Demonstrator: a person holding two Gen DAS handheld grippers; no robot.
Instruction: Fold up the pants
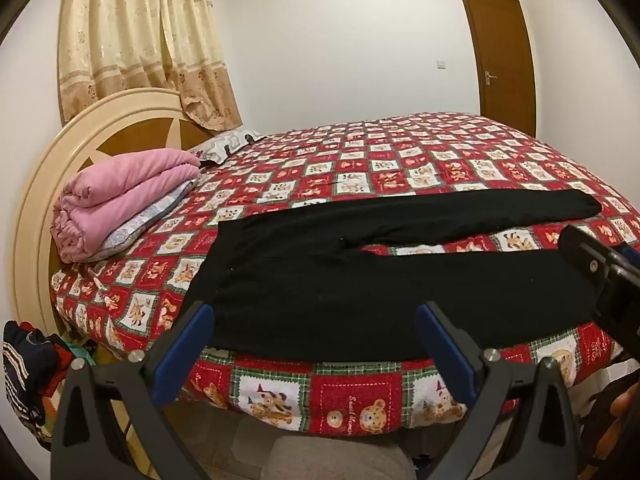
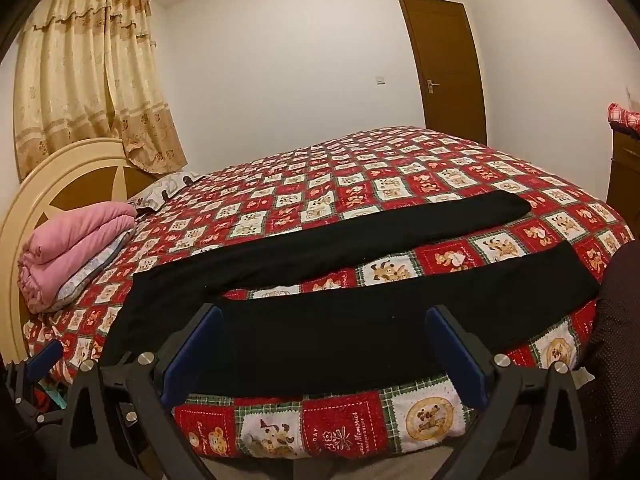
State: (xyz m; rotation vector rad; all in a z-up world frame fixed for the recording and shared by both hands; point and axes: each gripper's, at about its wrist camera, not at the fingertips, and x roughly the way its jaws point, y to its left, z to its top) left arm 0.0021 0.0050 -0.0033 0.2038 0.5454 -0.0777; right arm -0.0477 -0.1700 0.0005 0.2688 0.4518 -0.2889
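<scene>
Black pants (image 1: 360, 280) lie flat on the bed, waist to the left, both legs spread apart and running right; they also show in the right wrist view (image 2: 320, 320). My left gripper (image 1: 316, 320) is open and empty, hovering at the bed's near edge by the waist and near leg. My right gripper (image 2: 324, 324) is open and empty, hovering at the near edge over the near leg. It also shows at the right edge of the left wrist view (image 1: 592, 264). The left gripper's finger shows low left in the right wrist view (image 2: 44, 356).
The bed has a red patchwork bear quilt (image 1: 360, 396). A folded pink blanket (image 1: 120, 196) and pillows lie by the round headboard (image 1: 44, 168). Clothes are piled on the floor at left (image 1: 28, 368). A brown door (image 1: 504, 60), curtain (image 1: 140, 40) and dresser (image 2: 628, 168) stand around.
</scene>
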